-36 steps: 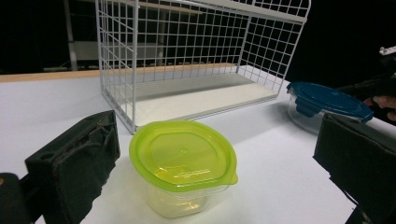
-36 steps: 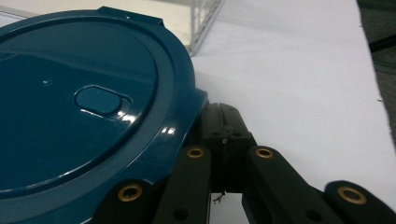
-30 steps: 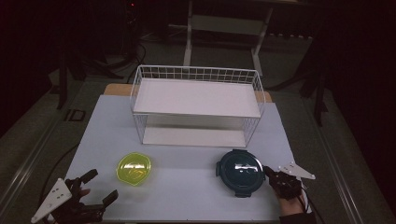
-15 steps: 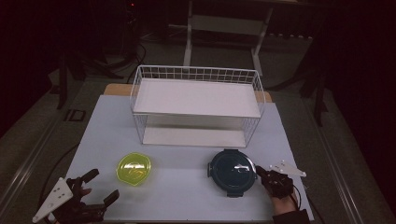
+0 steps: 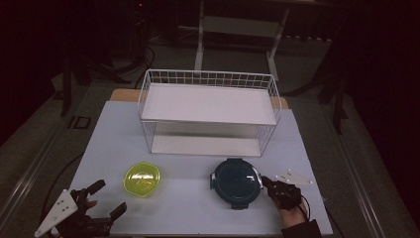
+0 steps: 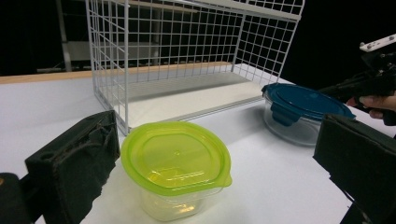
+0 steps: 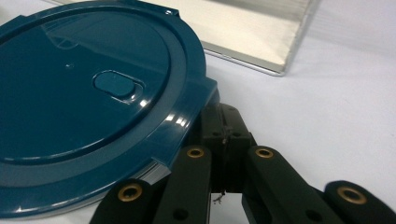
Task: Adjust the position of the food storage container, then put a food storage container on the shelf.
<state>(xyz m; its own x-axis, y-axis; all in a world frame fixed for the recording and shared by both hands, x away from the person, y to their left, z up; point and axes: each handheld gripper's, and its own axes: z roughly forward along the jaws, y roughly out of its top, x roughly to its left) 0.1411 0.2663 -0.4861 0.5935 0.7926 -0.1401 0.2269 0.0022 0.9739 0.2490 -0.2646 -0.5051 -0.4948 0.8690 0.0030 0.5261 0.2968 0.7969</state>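
A round container with a dark blue lid stands on the white table, front right of the middle. My right gripper is shut, and its joined tips touch the container's right side under the lid rim. A clear tub with a yellow-green lid stands front left. My left gripper rests open near the front left edge. Its jaws point at the tub and stop short of it.
A white two-level wire rack stands at the back middle of the table. Its lower shelf edge lies just beyond the blue container. Dark floor and stands surround the table.
My right gripper has moved left with its tips against the blue container, which has slid left across the table. The left gripper and the yellow-green tub have not moved.
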